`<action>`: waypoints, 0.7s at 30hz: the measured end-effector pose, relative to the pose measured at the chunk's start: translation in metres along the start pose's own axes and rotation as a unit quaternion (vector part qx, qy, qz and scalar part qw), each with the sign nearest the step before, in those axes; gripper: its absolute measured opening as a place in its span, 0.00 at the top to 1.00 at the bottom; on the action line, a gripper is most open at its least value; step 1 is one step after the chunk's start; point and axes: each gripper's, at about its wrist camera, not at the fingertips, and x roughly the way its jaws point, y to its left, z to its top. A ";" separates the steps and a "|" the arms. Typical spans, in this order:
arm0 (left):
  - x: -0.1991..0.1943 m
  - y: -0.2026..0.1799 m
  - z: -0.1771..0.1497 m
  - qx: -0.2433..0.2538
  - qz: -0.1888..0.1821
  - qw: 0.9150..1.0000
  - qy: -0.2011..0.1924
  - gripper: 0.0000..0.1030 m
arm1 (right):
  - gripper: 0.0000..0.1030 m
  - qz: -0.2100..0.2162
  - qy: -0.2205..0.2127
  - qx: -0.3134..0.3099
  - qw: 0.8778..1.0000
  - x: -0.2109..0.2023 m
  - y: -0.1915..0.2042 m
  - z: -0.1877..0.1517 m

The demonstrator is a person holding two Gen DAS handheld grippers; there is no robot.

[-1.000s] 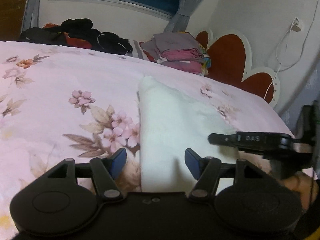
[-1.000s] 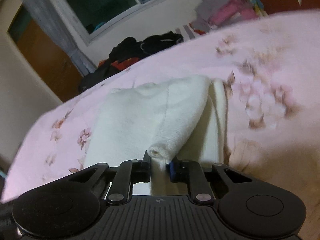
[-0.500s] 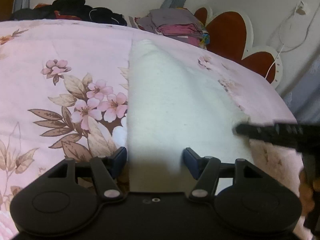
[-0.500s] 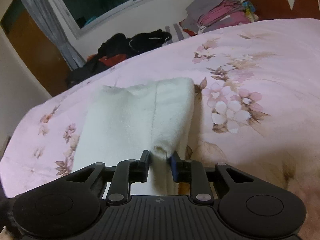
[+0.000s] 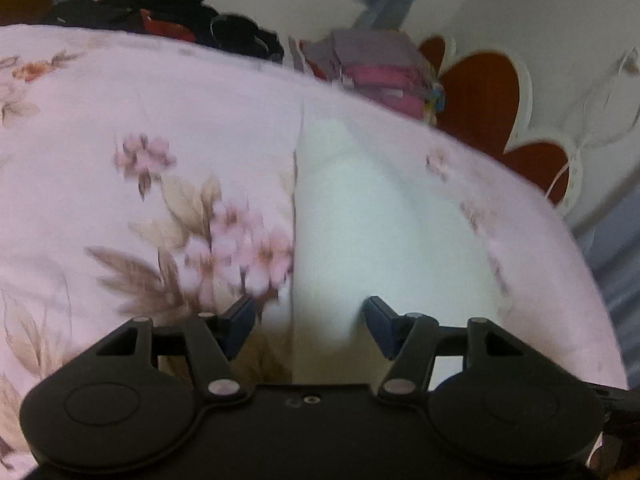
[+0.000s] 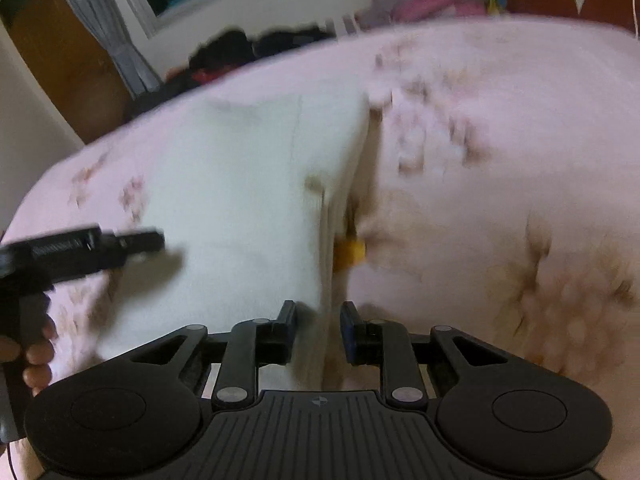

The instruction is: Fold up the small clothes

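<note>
The bed [image 5: 120, 128] fills most of the room from here, spread with a pale pink cover printed with pink blossoms and brown leaves. Against the wall at its far side sits a red headboard [image 5: 480, 96] with a white scalloped border. Along the far edge of the bed lie a heap of dark clothes [image 5: 176, 12] and, next to it, a stack of folded clothes [image 5: 380, 64] in grey and pink.

On the cover, in front of both tools, lies the white garment [image 5: 380, 232], a small fleecy piece folded lengthwise into a long strip that narrows toward the far end. Its left edge is straight and crisp against the flower print. From the right wrist view the white garment [image 6: 240, 200] shows a seam running down it and layered edges along its right side, where the fold sits; a small yellow bit [image 6: 350, 254] peeks out there, too blurred to name.

The left tongs [image 5: 308, 320] stand wide open just over the near end of the strip, holding nothing. The right tongs [image 6: 318, 330] are parted a little, with the garment's near right corner in the gap but not pinched.
</note>
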 end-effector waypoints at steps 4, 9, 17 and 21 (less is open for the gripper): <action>0.005 -0.012 0.027 0.011 -0.007 1.000 -0.024 0.42 | 0.78 -0.002 -0.064 0.004 0.998 -0.004 0.005 0.036; 0.033 -0.027 0.054 0.028 0.001 0.999 -0.036 0.45 | 0.78 -0.026 -0.098 -0.006 0.995 0.027 0.021 0.073; 0.079 -0.005 0.061 -0.010 0.027 0.999 -0.023 0.44 | 0.78 -0.072 -0.101 -0.014 0.992 0.099 0.018 0.099; 0.078 0.000 0.062 -0.023 0.018 0.999 -0.022 0.43 | 0.78 -0.078 -0.085 -0.022 0.993 0.119 0.002 0.086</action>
